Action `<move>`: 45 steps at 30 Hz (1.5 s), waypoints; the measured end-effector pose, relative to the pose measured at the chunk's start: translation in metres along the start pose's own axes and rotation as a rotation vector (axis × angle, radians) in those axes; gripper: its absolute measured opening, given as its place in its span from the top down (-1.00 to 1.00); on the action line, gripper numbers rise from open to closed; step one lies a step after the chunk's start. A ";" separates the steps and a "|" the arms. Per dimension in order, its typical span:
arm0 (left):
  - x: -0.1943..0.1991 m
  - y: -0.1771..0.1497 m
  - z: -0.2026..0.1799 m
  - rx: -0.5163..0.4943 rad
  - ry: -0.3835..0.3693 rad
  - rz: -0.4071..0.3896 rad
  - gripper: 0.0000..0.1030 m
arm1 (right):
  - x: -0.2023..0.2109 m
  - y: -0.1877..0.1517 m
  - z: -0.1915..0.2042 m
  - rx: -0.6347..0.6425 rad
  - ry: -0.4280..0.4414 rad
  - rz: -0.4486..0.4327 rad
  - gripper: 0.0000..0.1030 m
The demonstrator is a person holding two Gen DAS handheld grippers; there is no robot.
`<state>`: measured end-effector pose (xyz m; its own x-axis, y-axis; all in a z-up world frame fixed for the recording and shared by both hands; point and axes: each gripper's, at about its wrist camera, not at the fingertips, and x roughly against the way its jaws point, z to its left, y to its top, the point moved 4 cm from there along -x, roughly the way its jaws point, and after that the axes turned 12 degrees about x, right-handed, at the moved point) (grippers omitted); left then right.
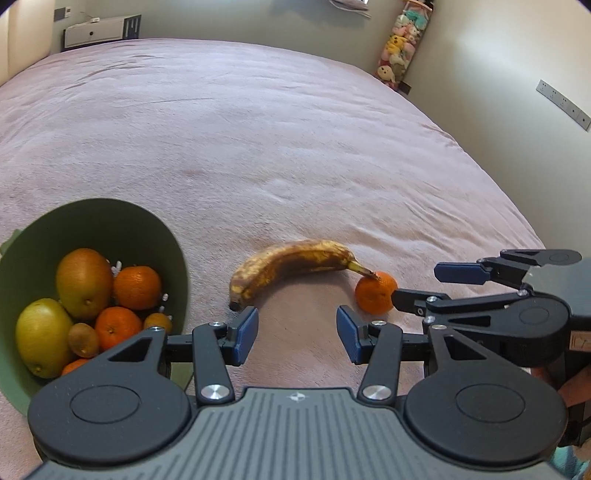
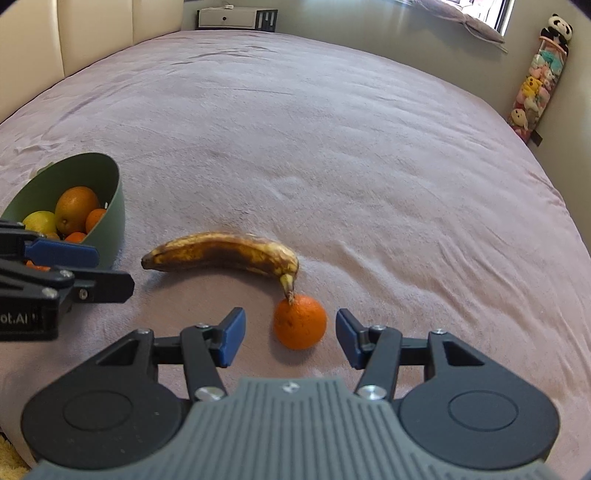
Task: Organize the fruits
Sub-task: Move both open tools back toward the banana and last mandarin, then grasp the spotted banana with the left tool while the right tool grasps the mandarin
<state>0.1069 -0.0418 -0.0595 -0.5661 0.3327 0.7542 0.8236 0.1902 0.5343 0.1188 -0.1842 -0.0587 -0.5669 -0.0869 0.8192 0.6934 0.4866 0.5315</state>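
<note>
Right gripper (image 2: 290, 338) jaws apart, near the orange (image 2: 300, 322) touching the banana (image 2: 225, 253) stem, left gripper (image 1: 297, 334) jaws apart, empty, green bowl (image 1: 162, 236) at left

A pink bedspread (image 2: 332, 147), a white cabinet (image 2: 227, 18) and hanging plush toys (image 2: 535, 88)

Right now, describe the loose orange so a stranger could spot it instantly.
On the pink bedspread, right of the green bowl, lies a brown-spotted banana. The orange sits at its stem tip, touching it. It is the only orange outside the bowl.
</note>
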 end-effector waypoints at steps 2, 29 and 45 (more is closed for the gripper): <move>-0.004 -0.001 -0.001 -0.002 -0.005 0.002 -0.12 | -0.005 0.000 -0.002 -0.011 0.005 0.003 -0.01; -0.079 -0.027 -0.029 -0.538 0.436 -0.120 -0.12 | -0.068 -0.009 -0.017 -0.148 0.092 0.108 0.05; -0.092 -0.030 -0.030 -0.650 0.483 -0.091 0.40 | -0.075 -0.010 -0.022 -0.185 0.112 0.153 0.22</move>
<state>0.1328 -0.1059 -0.1334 -0.7043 -0.1216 0.6994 0.6734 -0.4264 0.6040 0.1643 -0.2016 -0.1205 -0.4035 -0.1249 0.9064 0.8427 0.3353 0.4213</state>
